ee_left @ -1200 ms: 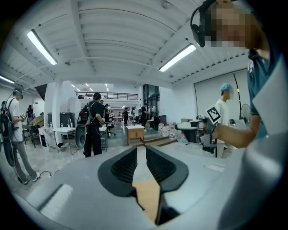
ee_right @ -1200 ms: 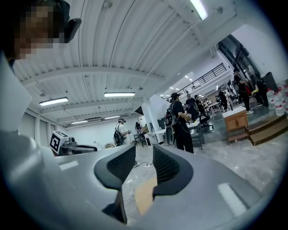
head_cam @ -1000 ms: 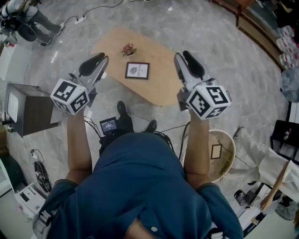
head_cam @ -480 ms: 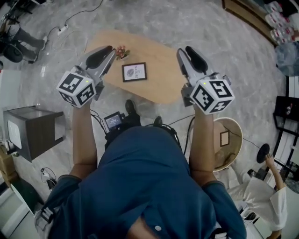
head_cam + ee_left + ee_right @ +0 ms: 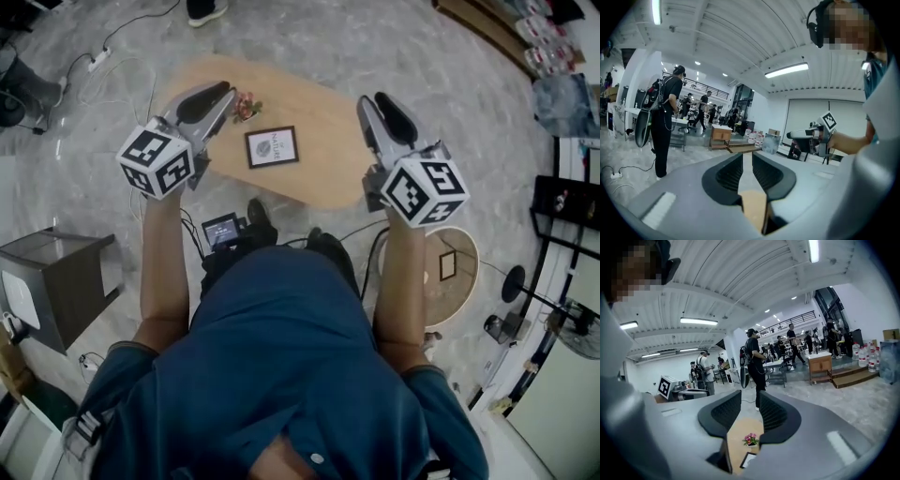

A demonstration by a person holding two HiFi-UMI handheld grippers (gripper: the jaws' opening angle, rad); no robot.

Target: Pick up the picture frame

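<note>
A small dark-framed picture frame (image 5: 272, 147) lies flat on the low oval wooden table (image 5: 319, 173), with a little pot of pink flowers (image 5: 246, 105) just beyond it. My left gripper (image 5: 223, 94) hovers over the table's left end beside the flowers, jaws shut and empty (image 5: 747, 157). Over the right part of the table my right gripper (image 5: 372, 101) has its jaws a little apart with nothing between them (image 5: 750, 397). Through that gap I see the flowers (image 5: 750, 439) and the picture frame (image 5: 748, 459) below.
A round light stool (image 5: 459, 281) with a small frame on it stands at my right. At my left is a dark cabinet (image 5: 56, 272). A small screen device (image 5: 221, 230) and cables lie at my feet. Several people stand in the hall (image 5: 754, 362).
Both grippers have moved forward and a little down toward the table. The left one now reaches beside the flower pot. The picture frame has not moved.
</note>
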